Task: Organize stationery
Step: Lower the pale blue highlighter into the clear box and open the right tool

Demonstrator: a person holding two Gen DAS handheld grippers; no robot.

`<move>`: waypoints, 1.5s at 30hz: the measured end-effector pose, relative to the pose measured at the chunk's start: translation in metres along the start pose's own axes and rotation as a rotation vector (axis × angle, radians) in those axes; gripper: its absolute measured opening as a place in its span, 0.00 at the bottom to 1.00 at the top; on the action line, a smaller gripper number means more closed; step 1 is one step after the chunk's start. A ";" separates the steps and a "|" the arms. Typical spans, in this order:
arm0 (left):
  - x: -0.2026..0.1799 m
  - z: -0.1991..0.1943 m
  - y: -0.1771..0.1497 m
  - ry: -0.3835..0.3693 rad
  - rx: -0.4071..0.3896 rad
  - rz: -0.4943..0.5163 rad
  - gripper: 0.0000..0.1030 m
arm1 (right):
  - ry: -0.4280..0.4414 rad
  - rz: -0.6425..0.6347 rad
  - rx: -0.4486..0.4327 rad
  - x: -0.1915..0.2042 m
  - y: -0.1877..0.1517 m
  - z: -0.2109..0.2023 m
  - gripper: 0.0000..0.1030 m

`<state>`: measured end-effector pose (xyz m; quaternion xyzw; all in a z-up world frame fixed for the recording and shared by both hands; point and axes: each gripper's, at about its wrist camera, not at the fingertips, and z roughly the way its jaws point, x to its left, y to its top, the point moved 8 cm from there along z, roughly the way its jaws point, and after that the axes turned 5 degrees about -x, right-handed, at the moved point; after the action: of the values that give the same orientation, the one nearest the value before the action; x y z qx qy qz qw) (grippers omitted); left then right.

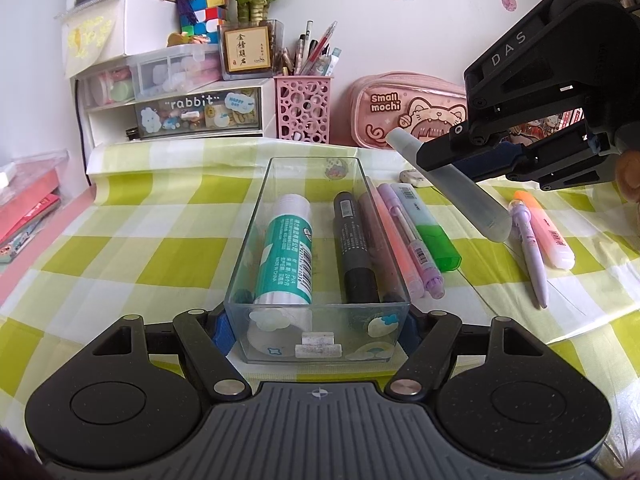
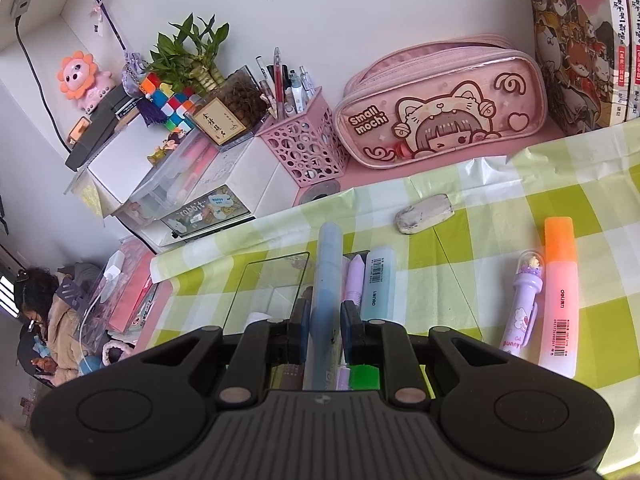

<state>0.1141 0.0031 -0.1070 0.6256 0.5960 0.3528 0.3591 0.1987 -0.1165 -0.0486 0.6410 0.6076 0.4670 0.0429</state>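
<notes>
Pen (image 2: 328, 280) pinched in right gripper (image 2: 325, 336), raised beside tray (image 1: 256, 240) — left gripper (image 1: 316, 332) clamps that tray's end — a tilted release risks missing.

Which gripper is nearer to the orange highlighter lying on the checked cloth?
Right. The right gripper, shut on a pale blue pen, hangs just above and beside the orange highlighter; the left gripper clamps the clear tray, farther away.

Green-checked tablecloth (image 1: 168, 256), clear tray (image 1: 256, 240), eraser (image 2: 424, 214), orange highlighter (image 2: 558, 292), purple pen (image 2: 524, 304)
</notes>
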 end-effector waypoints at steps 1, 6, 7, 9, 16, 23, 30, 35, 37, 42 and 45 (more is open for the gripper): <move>0.000 0.000 0.000 0.000 -0.001 0.001 0.71 | 0.003 0.002 0.001 0.000 0.000 0.000 0.05; 0.000 0.000 0.000 -0.002 -0.005 0.006 0.70 | 0.020 0.047 0.000 -0.006 -0.006 0.000 0.05; 0.000 0.000 0.000 -0.002 -0.006 0.007 0.70 | 0.026 0.058 0.002 -0.007 -0.007 0.000 0.05; 0.001 0.000 0.000 -0.003 -0.007 0.011 0.70 | 0.042 0.069 0.008 -0.005 -0.008 0.001 0.05; 0.001 0.001 0.001 -0.009 -0.010 0.018 0.71 | 0.082 0.083 0.037 0.016 -0.010 0.010 0.05; 0.003 0.000 0.000 -0.022 -0.014 0.013 0.71 | 0.075 0.059 0.066 0.028 -0.017 0.024 0.05; 0.004 -0.007 -0.006 -0.009 -0.038 0.022 0.71 | 0.033 0.028 0.074 0.039 -0.019 0.023 0.05; 0.008 -0.013 -0.010 -0.008 -0.055 0.010 0.71 | -0.007 -0.018 0.114 0.050 -0.030 0.032 0.05; 0.009 -0.015 -0.011 -0.007 -0.057 0.009 0.71 | -0.021 -0.044 0.130 0.055 -0.034 0.035 0.05; 0.010 -0.016 -0.012 -0.014 -0.054 0.012 0.71 | -0.037 -0.103 0.169 0.064 -0.044 0.041 0.06; 0.010 -0.016 -0.012 -0.016 -0.053 0.013 0.71 | -0.014 -0.115 0.180 0.065 -0.049 0.039 0.07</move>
<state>0.0945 0.0140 -0.1096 0.6224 0.5794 0.3660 0.3781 0.1762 -0.0306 -0.0652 0.6098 0.6824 0.4027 0.0162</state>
